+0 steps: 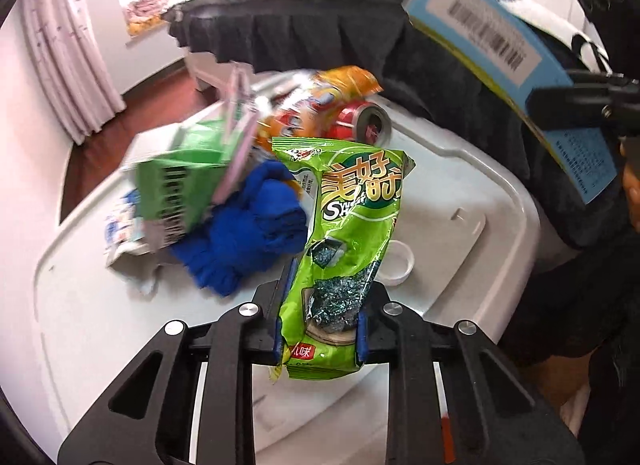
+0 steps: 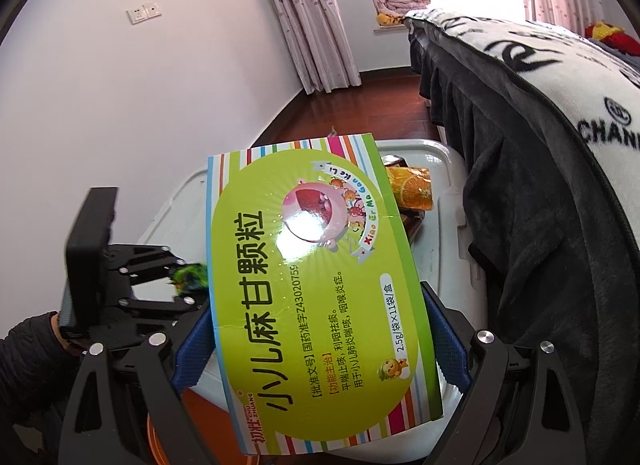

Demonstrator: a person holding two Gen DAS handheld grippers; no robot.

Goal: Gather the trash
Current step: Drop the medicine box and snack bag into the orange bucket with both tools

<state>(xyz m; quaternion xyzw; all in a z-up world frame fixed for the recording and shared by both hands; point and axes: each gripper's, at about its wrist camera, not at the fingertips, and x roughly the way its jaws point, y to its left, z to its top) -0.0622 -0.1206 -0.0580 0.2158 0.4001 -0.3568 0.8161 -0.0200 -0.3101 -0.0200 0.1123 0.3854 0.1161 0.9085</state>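
My left gripper (image 1: 320, 329) is shut on a green seaweed snack wrapper (image 1: 344, 241) and holds it upright above a white plastic lid (image 1: 460, 185). My right gripper (image 2: 316, 329) is shut on a green striped medicine box (image 2: 308, 277); the same box shows in the left wrist view (image 1: 504, 61), top right. On the lid lie a green carton (image 1: 180, 181), a blue cloth (image 1: 248, 233), an orange wrapper (image 1: 332, 93), a red can (image 1: 360, 121) and a small white cap (image 1: 396, 261). The left gripper also shows in the right wrist view (image 2: 160, 289).
A bed with a dark skirt (image 1: 320, 37) and a black-and-white blanket (image 2: 560, 77) stands right beside the lid. Pink curtains (image 2: 304, 13) hang by a white wall. The floor is red-brown wood (image 2: 360, 105). An orange object (image 2: 160, 437) lies below the right gripper.
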